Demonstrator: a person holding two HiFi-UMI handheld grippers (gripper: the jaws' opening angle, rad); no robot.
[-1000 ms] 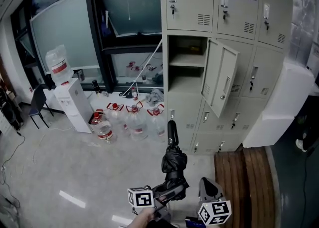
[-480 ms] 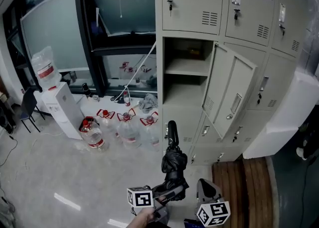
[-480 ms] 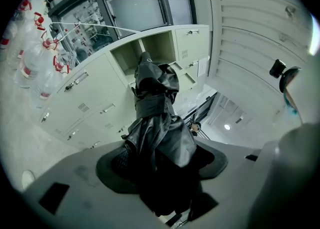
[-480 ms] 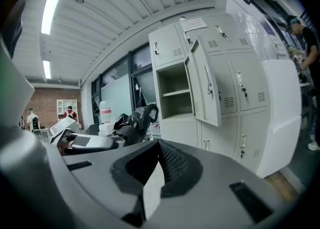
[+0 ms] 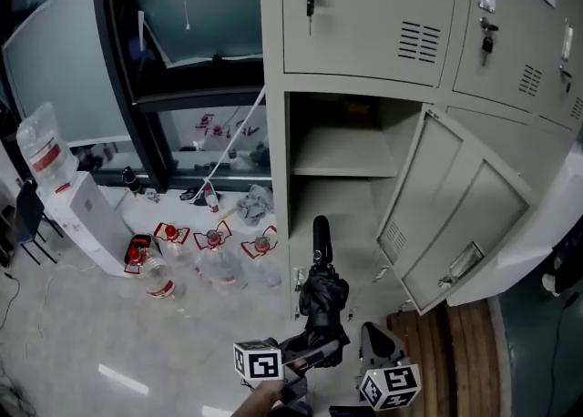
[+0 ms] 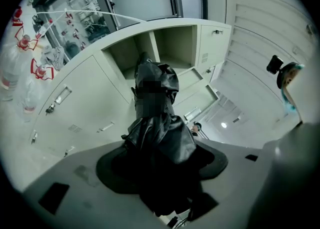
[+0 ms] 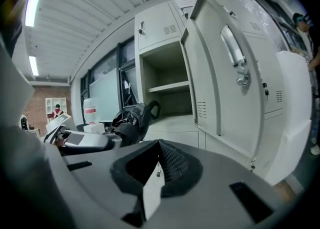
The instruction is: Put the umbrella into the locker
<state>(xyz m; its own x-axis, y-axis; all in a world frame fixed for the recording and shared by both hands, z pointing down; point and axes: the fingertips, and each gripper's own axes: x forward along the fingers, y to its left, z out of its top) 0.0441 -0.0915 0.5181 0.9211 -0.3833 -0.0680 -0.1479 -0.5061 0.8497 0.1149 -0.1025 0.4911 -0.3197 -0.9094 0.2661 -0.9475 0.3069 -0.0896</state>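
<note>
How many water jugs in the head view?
5 water jugs. One on the dispenser, far left; one red-labelled on the floor beside it; three red-handled in a row toward the locker. Others may be hidden.

Grey left claw (image 5: 314, 351) and right claw (image 5: 375, 340) bear marker cubes (image 5: 257, 361)

Pale glossy floor (image 5: 77, 338), red-capped water jugs (image 5: 215, 265) beside lockers (image 5: 364, 15), white dispenser (image 5: 88, 224), wooden planks (image 5: 455, 344)
</note>
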